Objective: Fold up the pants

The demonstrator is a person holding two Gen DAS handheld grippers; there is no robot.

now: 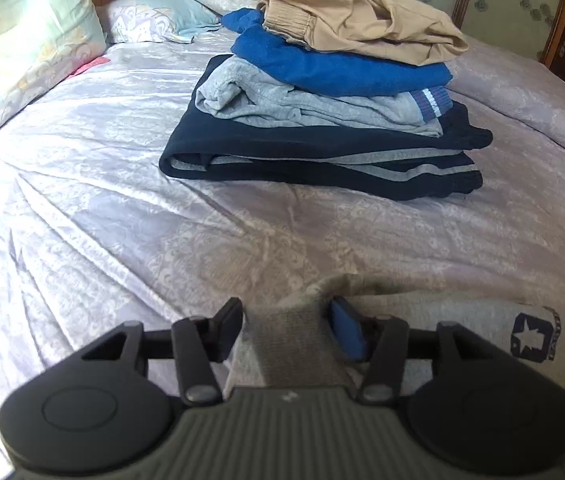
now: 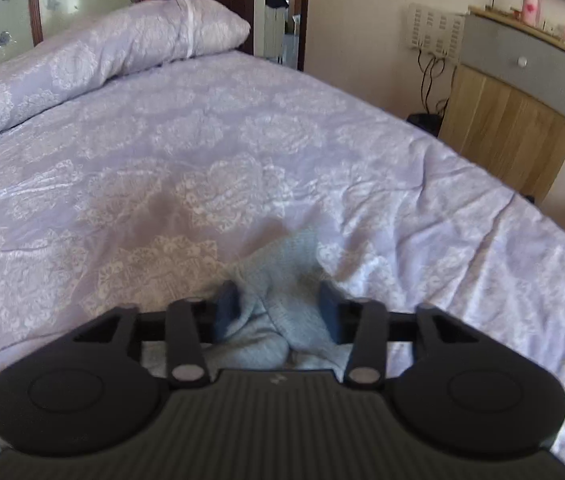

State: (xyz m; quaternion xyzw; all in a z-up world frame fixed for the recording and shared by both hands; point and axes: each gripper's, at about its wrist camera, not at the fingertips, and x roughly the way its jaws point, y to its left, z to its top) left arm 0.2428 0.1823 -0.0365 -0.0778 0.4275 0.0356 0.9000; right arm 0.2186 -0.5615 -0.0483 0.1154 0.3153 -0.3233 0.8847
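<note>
My left fingers (image 1: pixel 286 330) were closed partway on a bunched fold of the grey pants (image 1: pixel 282 344), which lay at the near edge of the bed (image 1: pixel 122 200). My right fingers (image 2: pixel 278 312) pinched another gathered bit of the same pants (image 2: pixel 278 280). A star patch (image 1: pixel 532 338) showed just right of my left grip. Farther off sat a stack of folded clothes (image 1: pixel 322 120), and beyond it pillows (image 1: pixel 158 20).

Most of the grey pants (image 1: pixel 422 332) lies hidden beneath both hand-held gripper bodies (only bunched fabric shows), and the patch lettering (image 1: pixel 554 336) is too small to read.
</note>
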